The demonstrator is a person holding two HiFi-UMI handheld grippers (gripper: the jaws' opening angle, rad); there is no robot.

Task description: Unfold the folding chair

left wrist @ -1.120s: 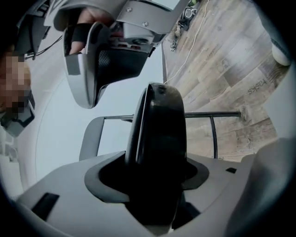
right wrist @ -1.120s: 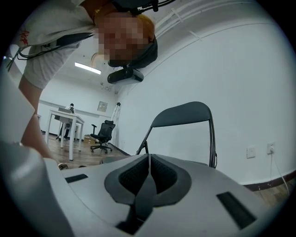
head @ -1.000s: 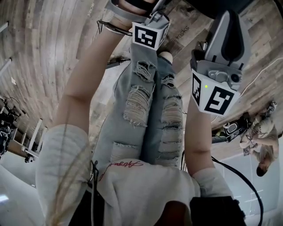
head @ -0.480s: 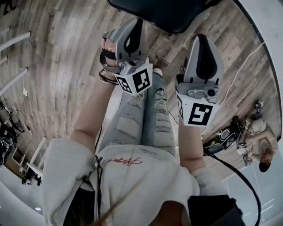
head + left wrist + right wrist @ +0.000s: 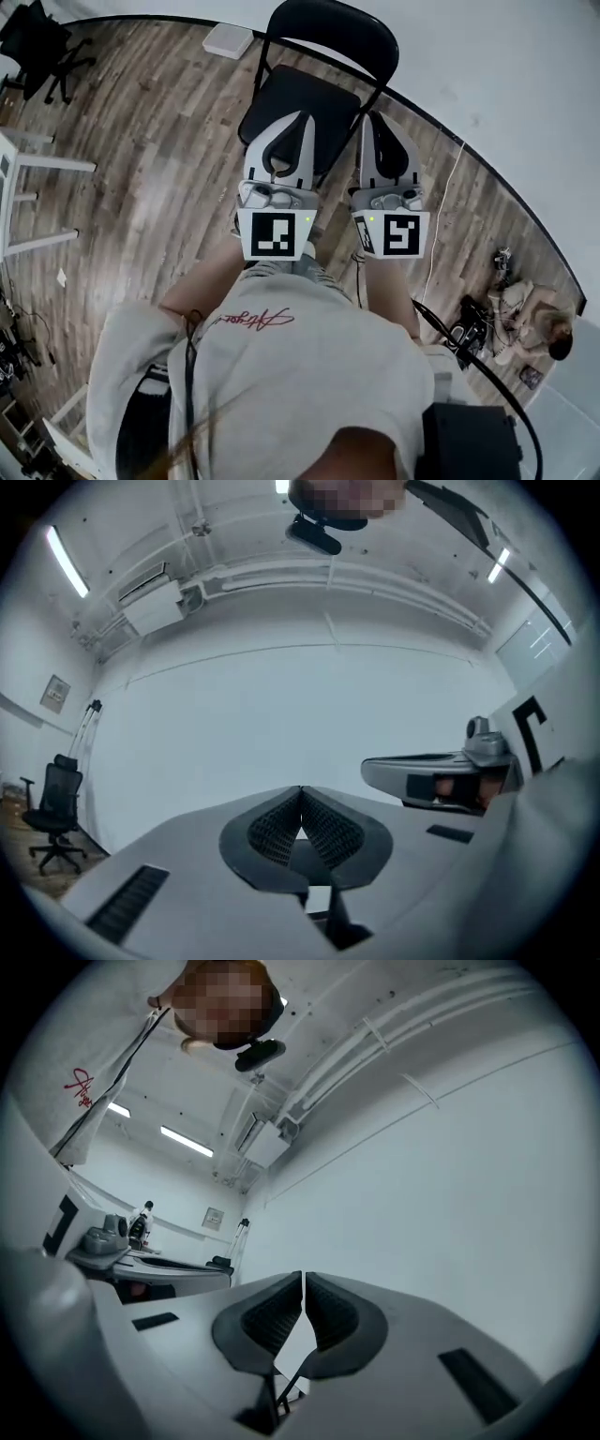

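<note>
The black folding chair [image 5: 302,94] stands unfolded on the wooden floor by the white wall, its seat level and its backrest [image 5: 330,28] upright. Both grippers are held side by side in front of the person's chest, above the chair's front edge in the head view. My left gripper [image 5: 292,120] [image 5: 301,797] has just been closing and is now shut, with nothing between its pads. My right gripper [image 5: 377,122] [image 5: 304,1281] is shut and empty too. Both gripper views look at the bare white wall; the chair is out of their sight.
A black office chair [image 5: 39,42] [image 5: 56,808] stands at the far left. White table legs [image 5: 28,187] are at the left edge, and a white box [image 5: 228,39] lies by the wall. A person [image 5: 534,319] sits on the floor at the right among cables [image 5: 469,328].
Both grippers have risen from low by the person's legs to chest height and now point level. The left one has rolled upright. The head view has lifted onto the chair.
</note>
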